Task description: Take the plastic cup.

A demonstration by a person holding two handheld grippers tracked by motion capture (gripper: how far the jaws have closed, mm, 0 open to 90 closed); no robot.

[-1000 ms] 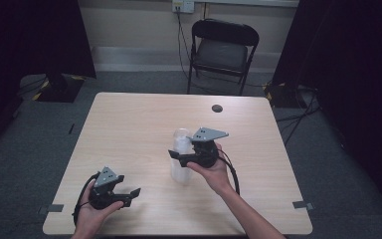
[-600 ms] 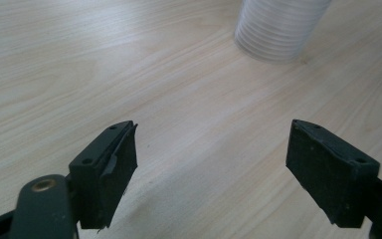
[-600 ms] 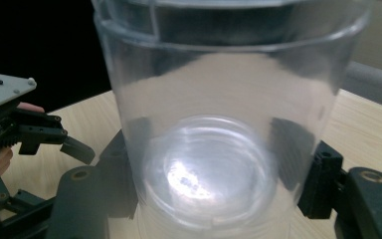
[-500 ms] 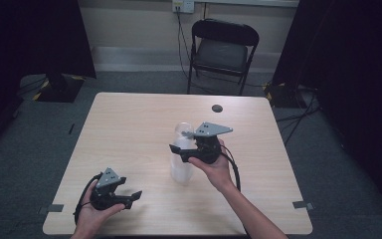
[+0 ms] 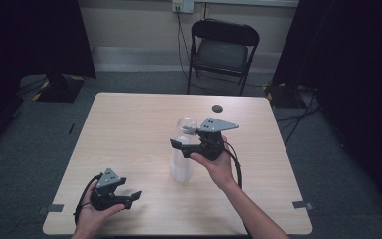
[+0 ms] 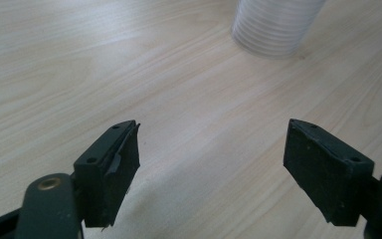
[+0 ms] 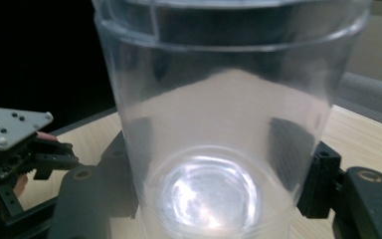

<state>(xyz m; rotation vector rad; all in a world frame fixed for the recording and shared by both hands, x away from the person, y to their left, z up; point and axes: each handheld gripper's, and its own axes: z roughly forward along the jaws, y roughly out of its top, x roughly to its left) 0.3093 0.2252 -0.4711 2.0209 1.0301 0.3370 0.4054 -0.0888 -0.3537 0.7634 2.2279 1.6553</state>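
Between my right gripper [image 5: 181, 133] jaws: clear cup [image 7: 229, 119] clamped, lifted above stack [image 5: 181, 167]; left gripper [image 5: 135, 197] apart, idle; where cup goes unclear

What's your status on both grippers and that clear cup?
Right gripper shut on clear cup, lifting it off the stack of cups. Left gripper open, empty, low over the table. Nothing in the way.

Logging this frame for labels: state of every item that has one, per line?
Top cup: clear, empty, upright, clamped between the jaws of the right hand-held gripper.
Cup stack: upright on the table.
Left hand-held gripper: jaws wide open, empty, near the table's front edge.
Folding chair: unfolded, empty, behind the table.
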